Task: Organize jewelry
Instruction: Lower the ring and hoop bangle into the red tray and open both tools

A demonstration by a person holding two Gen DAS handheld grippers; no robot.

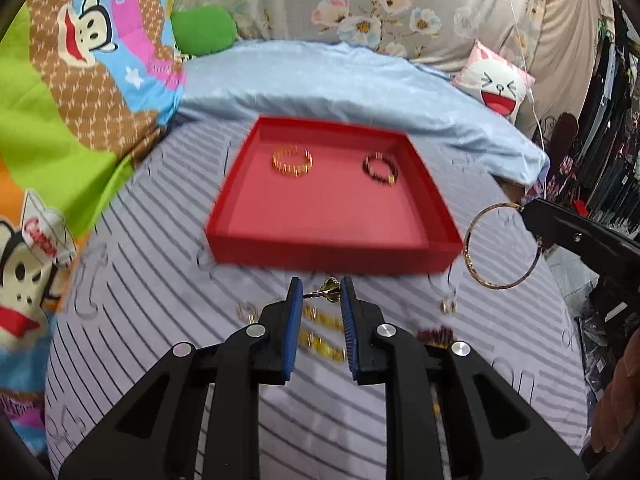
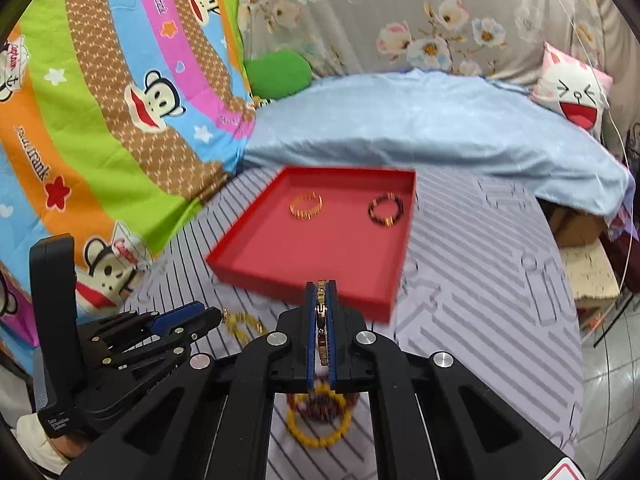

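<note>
Partly hidden, blurred bracelets (image 2: 320, 416) lie behind right tongs (image 2: 321, 300).

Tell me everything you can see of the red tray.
The red tray is a shallow, square, open box with low upright walls and a flat floor, matte like card or plastic. It lies flat on the striped bedsheet, in front of a pale blue pillow. Inside, toward the far wall, lie two bracelets apart from each other: a gold bracelet to the left and a dark beaded bracelet to the right. Neither gripper touches it.
</note>
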